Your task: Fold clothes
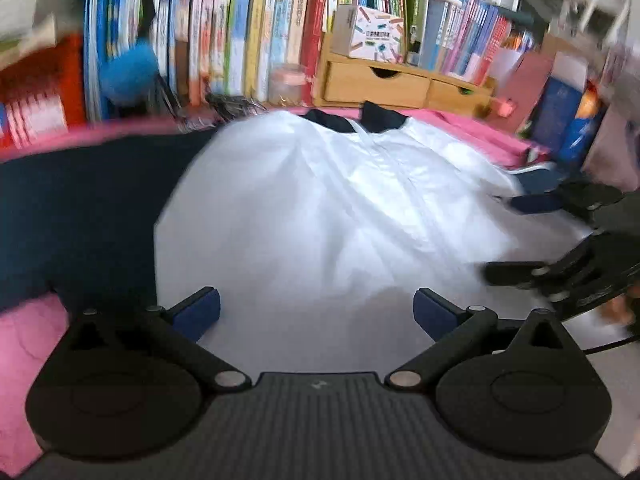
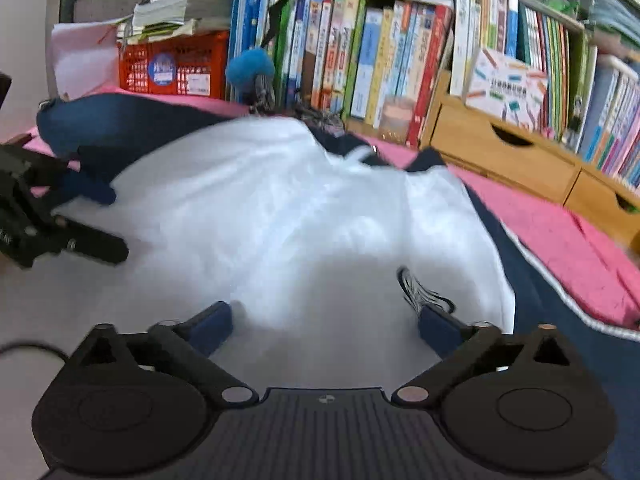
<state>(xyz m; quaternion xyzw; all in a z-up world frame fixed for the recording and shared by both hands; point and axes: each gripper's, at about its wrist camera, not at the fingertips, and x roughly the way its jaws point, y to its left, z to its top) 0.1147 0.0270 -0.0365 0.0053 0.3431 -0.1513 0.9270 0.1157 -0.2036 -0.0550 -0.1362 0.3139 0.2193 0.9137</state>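
A: What do you have in containers back there?

B: Behind your work a red plastic crate (image 2: 172, 66) carries a stack of papers on top; what is inside it I cannot tell. A light wooden drawer box (image 1: 404, 82) stands among the upright books (image 1: 248, 28) with both drawers shut and a white printed carton (image 1: 372, 32) on top.

A: And the garment?

B: The white jacket with navy collar and sleeves (image 1: 320, 200) lies spread on the pink blanket (image 2: 560, 232) covering the tabletop, right in front of you. Its long axis runs away from you, the navy collar (image 1: 360, 118) pointing at the books, the hem nearest your tongs. One navy sleeve stretches out to your left, and navy fabric runs along the right edge.

A: My tongs?

B: Your left tongs (image 1: 316, 312) stand wide apart over the white hem with nothing between them. Your right tongs (image 2: 326, 326) are spread wide too, also empty, over the jacket's lower right part beside a small dark printed mark (image 2: 420, 290).
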